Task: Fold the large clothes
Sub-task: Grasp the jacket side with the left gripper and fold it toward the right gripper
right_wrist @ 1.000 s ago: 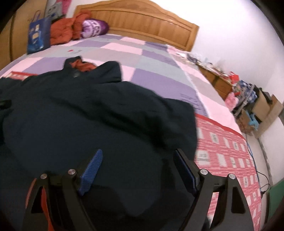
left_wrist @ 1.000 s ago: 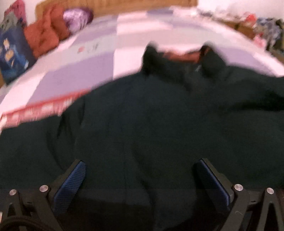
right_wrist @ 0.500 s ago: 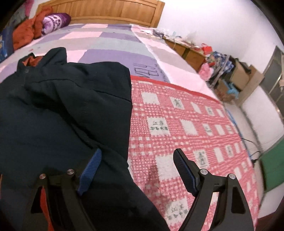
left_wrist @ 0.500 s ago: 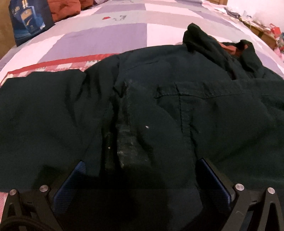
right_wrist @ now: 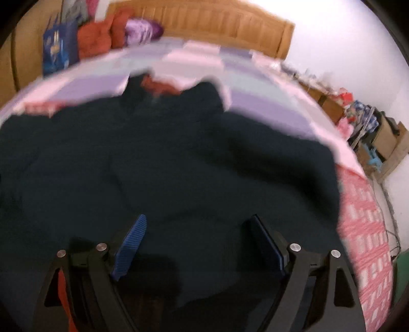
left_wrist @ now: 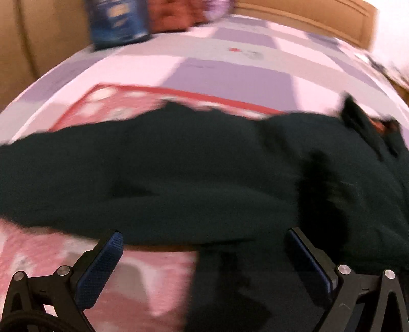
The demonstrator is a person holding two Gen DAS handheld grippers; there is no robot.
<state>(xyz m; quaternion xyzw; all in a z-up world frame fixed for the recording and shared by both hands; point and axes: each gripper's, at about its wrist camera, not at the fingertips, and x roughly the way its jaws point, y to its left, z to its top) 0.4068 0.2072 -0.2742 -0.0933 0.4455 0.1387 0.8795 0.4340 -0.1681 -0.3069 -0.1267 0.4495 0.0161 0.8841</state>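
Observation:
A large dark green jacket (left_wrist: 204, 178) lies spread on the bed, its collar with orange lining (left_wrist: 381, 125) at the far right. My left gripper (left_wrist: 204, 233) hovers open over the jacket's near edge, where the sleeve meets the pink bedspread, with nothing pinched. In the right wrist view the jacket (right_wrist: 191, 166) fills the middle and the collar (right_wrist: 158, 86) lies at the far end. My right gripper (right_wrist: 197, 218) hangs above the jacket's body, jaws wide and opening a little further, with no cloth between the pads. Both views are blurred.
The pink checked bedspread (left_wrist: 133, 275) shows under the left gripper and along the right edge (right_wrist: 363, 229). A purple patchwork quilt (left_wrist: 230, 76) lies beyond. A blue bag (right_wrist: 58, 48), orange clothes (right_wrist: 94, 38) and a wooden headboard (right_wrist: 204, 18) stand at the far end. Clutter (right_wrist: 370, 122) lines the right wall.
The left gripper has swung left from the jacket's body to its sleeve edge over the pink bedspread. The right gripper has swung back from the bedspread to above the jacket.

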